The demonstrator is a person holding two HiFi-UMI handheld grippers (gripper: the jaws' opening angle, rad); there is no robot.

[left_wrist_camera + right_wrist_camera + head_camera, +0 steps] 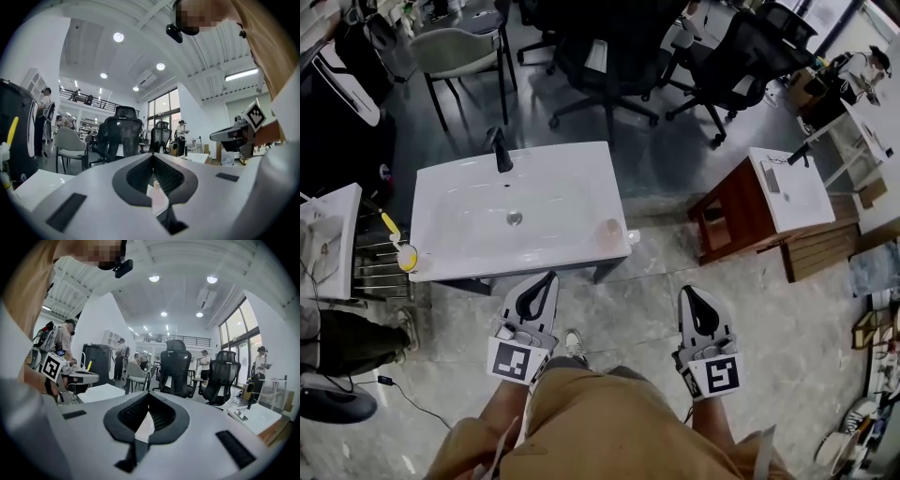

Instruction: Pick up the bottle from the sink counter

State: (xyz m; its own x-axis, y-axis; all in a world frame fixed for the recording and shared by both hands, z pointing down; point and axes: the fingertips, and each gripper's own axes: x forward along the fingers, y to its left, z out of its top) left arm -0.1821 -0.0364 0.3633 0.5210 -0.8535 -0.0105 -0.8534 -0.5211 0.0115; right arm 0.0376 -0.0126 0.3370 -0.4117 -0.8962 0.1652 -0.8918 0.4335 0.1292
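Observation:
A small, pale pink translucent bottle [609, 231] stands upright on the right end of the white sink counter [459, 253], to the right of the basin and away from the black faucet [500, 151]. My left gripper [546, 278] is shut and empty. It hovers over the floor just in front of the counter and points at it. Along its closed jaws [152, 157] the bottle [155, 188] shows in the gap ahead. My right gripper [695, 292] is also shut and empty, further right over the floor. The right gripper view [147, 397] looks over the white counter [101, 392].
A second white sink on a wooden stand [787, 187] sits at the right. Black office chairs [609, 56] stand behind the counter. At the left are another white unit [328, 234], a yellow brush [394, 230] and a bystander's shoe [405, 328].

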